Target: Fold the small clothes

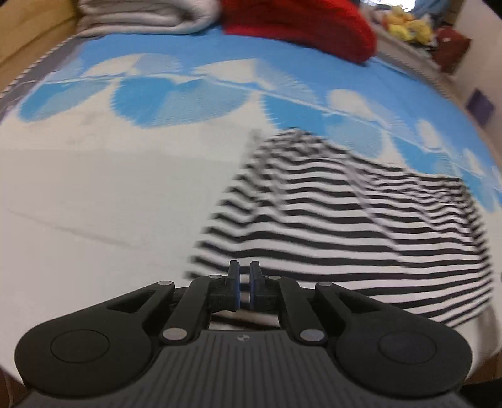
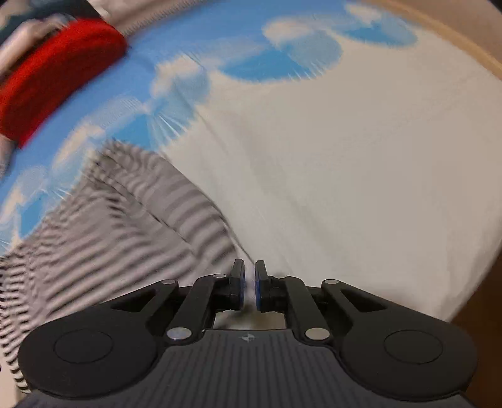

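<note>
Left hand-held gripper [image 1: 244,284]: jaws nearly together, a narrow slit between the blue pads; it appears to be pinching the near edge of the striped garment [image 1: 345,226], whose black-and-white cloth also shows under the linkage. Picture blurred, so the pinch itself is not crisp.

Right hand-held gripper [image 2: 250,285]: jaws likewise drawn almost closed, with a thin pale edge of cloth running into the gap; it seems clenched on the striped garment [image 2: 109,226] at its corner.

The garment spreads away from both grippers, right of the left one and left of the right one, lying on a bed sheet [image 1: 109,188] that is white near the grippers and blue with white cloud shapes farther out.

Beyond: a red folded cloth [image 1: 301,28] at the sheet's far edge and a grey folded blanket [image 1: 141,15] beside it.
</note>
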Action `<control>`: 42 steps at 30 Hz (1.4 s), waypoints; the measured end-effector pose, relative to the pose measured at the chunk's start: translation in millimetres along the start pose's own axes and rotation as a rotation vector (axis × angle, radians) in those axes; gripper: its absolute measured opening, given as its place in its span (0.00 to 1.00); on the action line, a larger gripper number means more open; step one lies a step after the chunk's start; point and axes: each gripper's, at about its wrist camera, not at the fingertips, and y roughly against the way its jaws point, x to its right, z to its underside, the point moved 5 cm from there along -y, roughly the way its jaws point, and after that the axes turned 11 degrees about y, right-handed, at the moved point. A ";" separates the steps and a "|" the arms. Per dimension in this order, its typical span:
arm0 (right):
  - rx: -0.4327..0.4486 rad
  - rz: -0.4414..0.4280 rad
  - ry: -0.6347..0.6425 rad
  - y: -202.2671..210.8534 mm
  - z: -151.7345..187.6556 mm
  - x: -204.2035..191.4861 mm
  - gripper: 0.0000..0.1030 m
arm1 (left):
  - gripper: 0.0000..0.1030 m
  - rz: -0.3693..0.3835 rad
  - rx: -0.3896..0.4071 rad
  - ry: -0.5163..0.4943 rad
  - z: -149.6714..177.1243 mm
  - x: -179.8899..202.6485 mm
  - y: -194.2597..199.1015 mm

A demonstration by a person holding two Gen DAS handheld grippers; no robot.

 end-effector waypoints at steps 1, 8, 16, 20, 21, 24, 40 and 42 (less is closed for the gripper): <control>0.027 -0.023 0.023 2.8 -3.1 -5.8 0.07 | 0.08 0.000 -0.011 -0.008 2.2 7.6 -2.9; -0.067 -0.068 0.176 -23.5 3.6 -37.5 0.27 | 0.38 -0.120 -0.176 0.021 18.1 18.1 -46.9; -0.093 0.028 0.160 -36.2 1.6 -38.0 0.31 | 0.38 -0.094 -0.115 0.069 4.2 14.9 -37.7; -0.133 0.063 0.203 -42.4 8.1 -37.6 0.33 | 0.38 -0.075 -0.195 0.126 14.1 2.3 -43.8; -0.172 0.087 0.207 -47.8 13.5 -34.9 0.38 | 0.38 -0.068 -0.200 0.132 15.5 0.0 -42.7; -0.148 0.079 0.162 -43.0 10.8 -30.9 0.38 | 0.38 -0.060 -0.181 0.136 16.0 -5.7 -36.0; 0.314 0.001 0.308 55.1 -14.5 -46.1 0.39 | 0.43 0.012 -0.270 0.368 28.2 -52.5 -28.1; 0.303 -0.022 0.257 56.8 -14.8 -38.1 0.39 | 0.44 0.023 -0.291 0.418 29.0 -62.6 -30.4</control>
